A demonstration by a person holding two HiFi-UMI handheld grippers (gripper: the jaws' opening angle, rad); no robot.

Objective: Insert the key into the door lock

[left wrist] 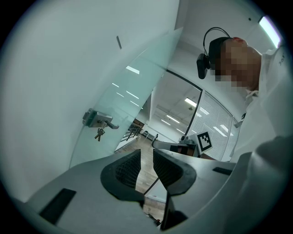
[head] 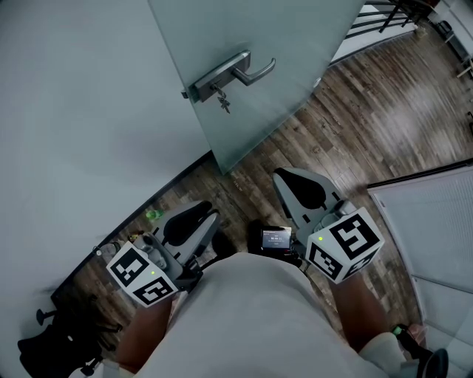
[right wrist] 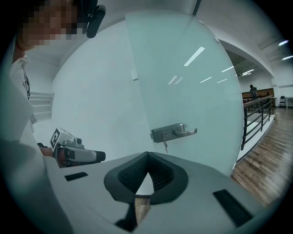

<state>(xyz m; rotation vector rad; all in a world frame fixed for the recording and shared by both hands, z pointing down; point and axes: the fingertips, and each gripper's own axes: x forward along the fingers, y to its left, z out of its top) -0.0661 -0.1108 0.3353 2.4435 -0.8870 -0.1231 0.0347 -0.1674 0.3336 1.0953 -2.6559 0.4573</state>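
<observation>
A frosted glass door [head: 244,29] stands ahead, carrying a metal lock plate [head: 211,80] with a lever handle [head: 257,71]. A small bunch of keys [head: 223,101] hangs from the lock's keyhole; it also shows in the left gripper view as keys [left wrist: 99,134] and in the right gripper view as keys [right wrist: 165,146]. My left gripper [head: 201,212] is held low and well short of the door, its jaws open with nothing between them [left wrist: 146,154]. My right gripper [head: 284,177] is also short of the door, its tips shut together and empty [right wrist: 146,155].
A white wall [head: 74,111] runs along the left of the door. The floor [head: 384,111] is wood planks, with a dark railing [head: 384,18] far right. A blind-covered partition [head: 436,229] stands at the right. Dark clutter [head: 66,332] lies at the lower left.
</observation>
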